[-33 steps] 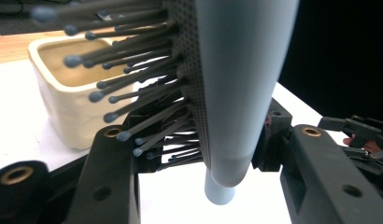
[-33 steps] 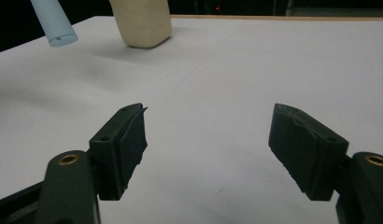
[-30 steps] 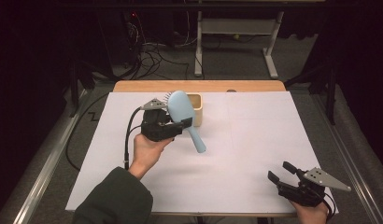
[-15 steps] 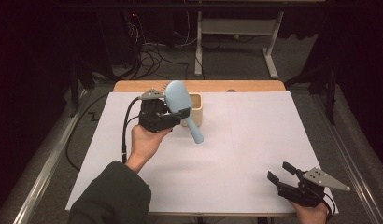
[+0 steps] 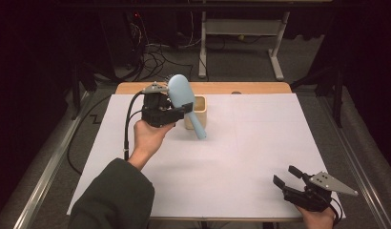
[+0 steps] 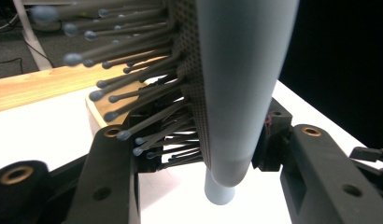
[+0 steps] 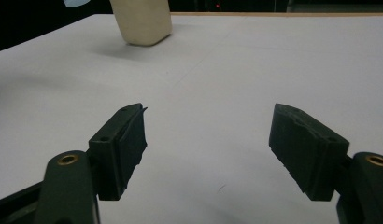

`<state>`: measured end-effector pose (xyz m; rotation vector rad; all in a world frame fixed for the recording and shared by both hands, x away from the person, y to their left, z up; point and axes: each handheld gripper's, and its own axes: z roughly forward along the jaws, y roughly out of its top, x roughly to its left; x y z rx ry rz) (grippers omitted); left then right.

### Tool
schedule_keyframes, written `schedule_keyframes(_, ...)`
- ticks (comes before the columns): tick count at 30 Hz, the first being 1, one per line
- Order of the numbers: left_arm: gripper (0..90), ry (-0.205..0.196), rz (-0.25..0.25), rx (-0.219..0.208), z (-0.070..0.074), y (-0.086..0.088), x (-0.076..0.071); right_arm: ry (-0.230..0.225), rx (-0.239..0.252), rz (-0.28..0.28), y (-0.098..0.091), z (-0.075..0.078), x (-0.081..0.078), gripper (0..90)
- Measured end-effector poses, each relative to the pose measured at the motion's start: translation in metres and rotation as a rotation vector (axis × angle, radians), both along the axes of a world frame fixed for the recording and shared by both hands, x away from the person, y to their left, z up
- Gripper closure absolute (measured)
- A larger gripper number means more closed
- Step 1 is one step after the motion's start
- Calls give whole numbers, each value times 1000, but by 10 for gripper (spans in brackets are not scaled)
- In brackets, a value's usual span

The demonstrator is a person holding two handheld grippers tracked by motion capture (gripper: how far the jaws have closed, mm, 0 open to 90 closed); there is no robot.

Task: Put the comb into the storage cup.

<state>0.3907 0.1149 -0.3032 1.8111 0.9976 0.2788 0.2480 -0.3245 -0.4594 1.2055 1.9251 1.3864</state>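
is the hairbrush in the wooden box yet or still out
Out. The left gripper holds the blue hairbrush above the table, its handle slanting down in front of the wooden box.

Bright table, dark surroundings; close bristles (image 6: 110, 70) blur out of focus

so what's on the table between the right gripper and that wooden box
Nothing: in the right gripper view the white sheet runs bare from the open right gripper to the wooden box. The high view shows the same.
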Motion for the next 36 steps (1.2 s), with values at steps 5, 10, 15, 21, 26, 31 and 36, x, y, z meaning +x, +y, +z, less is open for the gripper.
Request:
schedule_keyframes(5, 541, -3, 9, 5, 4, 0, 6, 1, 1, -1, 0, 0, 0, 276)
schedule_keyframes(10, 541, -1, 18, 12, 7, 0, 12, 2, 4, -2, 0, 0, 0, 276)
schedule_keyframes(15, 541, 3, 26, 9, 6, 1, 17, 1, 5, 1, -1, 0, 0, 278)
schedule_keyframes(21, 541, 8, 43, 14, 5, 4, 22, 2, 4, 0, 0, 0, 0, 278)
schedule_keyframes(26, 541, 10, 59, 8, 6, 6, 27, 3, 5, 0, 0, 0, 0, 278)
schedule_keyframes(31, 541, 12, 72, 6, 7, 7, 31, 3, 5, 1, -1, 0, 0, 278)
schedule_keyframes(36, 541, 15, 78, -5, 8, 8, 35, 5, 6, 0, -1, 0, 0, 279)
